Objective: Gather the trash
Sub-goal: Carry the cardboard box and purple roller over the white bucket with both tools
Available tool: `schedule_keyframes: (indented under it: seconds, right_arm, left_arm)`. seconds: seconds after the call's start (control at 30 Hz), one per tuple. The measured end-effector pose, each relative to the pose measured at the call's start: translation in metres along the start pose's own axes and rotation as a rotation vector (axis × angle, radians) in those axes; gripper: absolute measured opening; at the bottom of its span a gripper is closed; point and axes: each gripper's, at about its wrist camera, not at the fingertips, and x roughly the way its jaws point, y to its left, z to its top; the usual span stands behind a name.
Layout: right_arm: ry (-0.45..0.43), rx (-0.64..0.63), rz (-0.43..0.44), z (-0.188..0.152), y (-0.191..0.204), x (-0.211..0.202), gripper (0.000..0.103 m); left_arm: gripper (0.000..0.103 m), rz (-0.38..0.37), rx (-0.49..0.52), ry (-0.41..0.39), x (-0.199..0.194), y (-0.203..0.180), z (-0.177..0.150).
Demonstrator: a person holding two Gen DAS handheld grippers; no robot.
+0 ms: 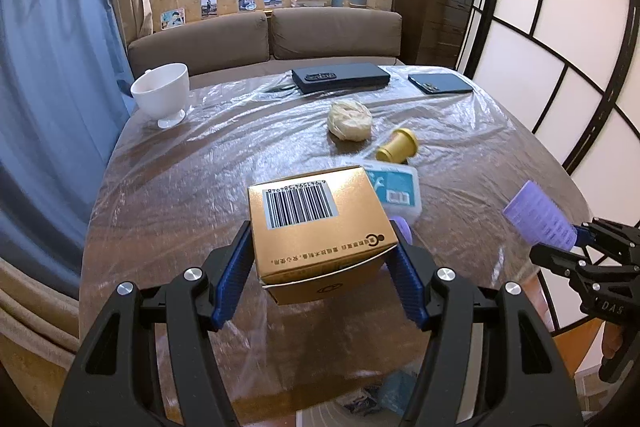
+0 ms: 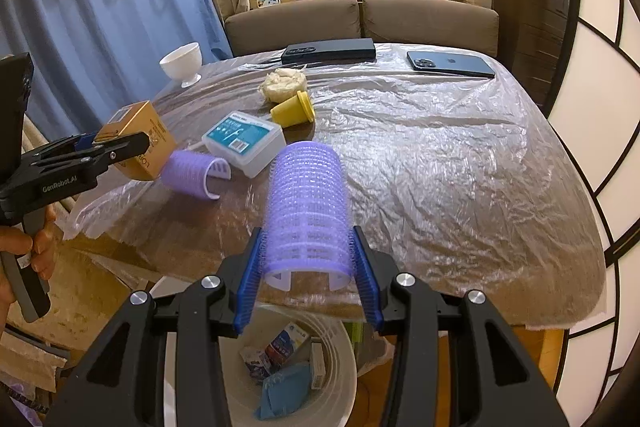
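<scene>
Bin (image 2: pixel 344 355): white pail on the floor, directly below the right gripper.
Right gripper (image 2: pixel 307 267): clenched on purple hair roller (image 2: pixel 306 203); light, hollow, likely springy, bristles grip.
Left gripper (image 1: pixel 322 259): clamps gold box (image 1: pixel 320 227) by its side walls; light card, probably crushable.
Table (image 2: pixel 440 167): second roller (image 2: pixel 192 173), plastic case (image 2: pixel 244 141), yellow cup (image 2: pixel 294 111), paper wad (image 2: pixel 282 83) remain.

Glossy gold cardboard box (image 1: pixel 320 227); bristly purple plastic roller (image 2: pixel 307 207); crinkled clear plastic sheet (image 2: pixel 440 155) over table; glazed white cup (image 1: pixel 162 93).
</scene>
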Motion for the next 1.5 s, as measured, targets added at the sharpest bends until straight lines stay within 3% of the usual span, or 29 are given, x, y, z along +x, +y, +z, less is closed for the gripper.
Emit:
schedule_keyframes:
  seconds: [0.97, 1.5]
  right_arm:
    - [0.063, -0.074, 0.050, -0.043, 0.022, -0.014, 0.042]
    - [0.093, -0.080, 0.067, -0.062, 0.022, -0.019, 0.042]
  left_arm:
    - [0.064, -0.018, -0.041, 0.106, -0.027, -0.031, -0.080]
    - [0.064, -0.014, -0.027, 0.125, -0.039, -0.050, -0.097]
